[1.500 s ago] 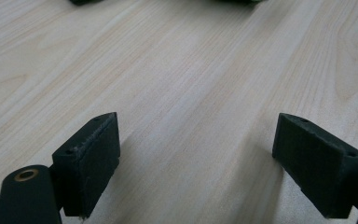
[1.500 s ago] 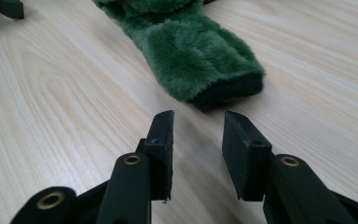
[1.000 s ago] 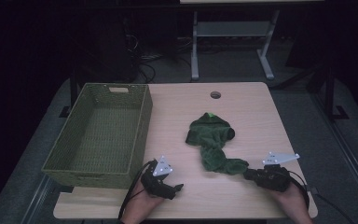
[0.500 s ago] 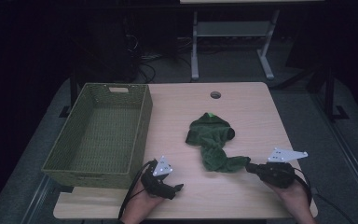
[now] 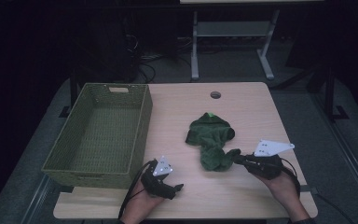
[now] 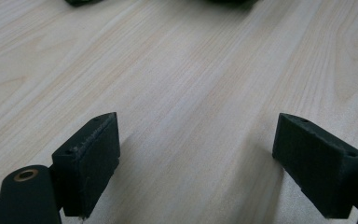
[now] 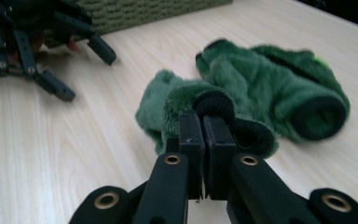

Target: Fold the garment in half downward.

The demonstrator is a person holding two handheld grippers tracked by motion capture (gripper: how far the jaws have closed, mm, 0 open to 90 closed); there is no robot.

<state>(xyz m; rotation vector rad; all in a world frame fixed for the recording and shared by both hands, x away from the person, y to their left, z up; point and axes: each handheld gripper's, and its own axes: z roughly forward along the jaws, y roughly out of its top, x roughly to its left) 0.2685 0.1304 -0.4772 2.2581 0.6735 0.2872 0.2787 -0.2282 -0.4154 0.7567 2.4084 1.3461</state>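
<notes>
1. A crumpled dark green fleecy garment (image 5: pixel 210 140), with black ribbed cuffs, lies on the pale wooden table (image 5: pixel 182 107) right of centre, just beside the right gripper (image 5: pixel 238 159) and well apart from the olive woven basket (image 5: pixel 103 130) at the left.

2. It looks soft, light and floppy to me; it should drape and sag when lifted, not hold any shape. The pile looks grippy rather than slick, and nothing about it seems fragile.

3. The sensible hold is a cuff or hem, where the fabric is doubled and firmer. In the right gripper view the jaws of that gripper (image 7: pixel 205 135) are pressed together on the rim of the black cuff (image 7: pixel 216 105) at the garment's near end, so the pinch appears already made there.

4. The right hand (image 5: pixel 279 184) lies low at the table's near edge, its gripper pointing leftward into the cloth, close to the tabletop.

5. The left gripper (image 6: pixel 196 154) rests near the front edge by the basket's corner, jaws spread wide over bare wood, holding nothing. The left hand (image 5: pixel 142 205) comes in from below.
</notes>
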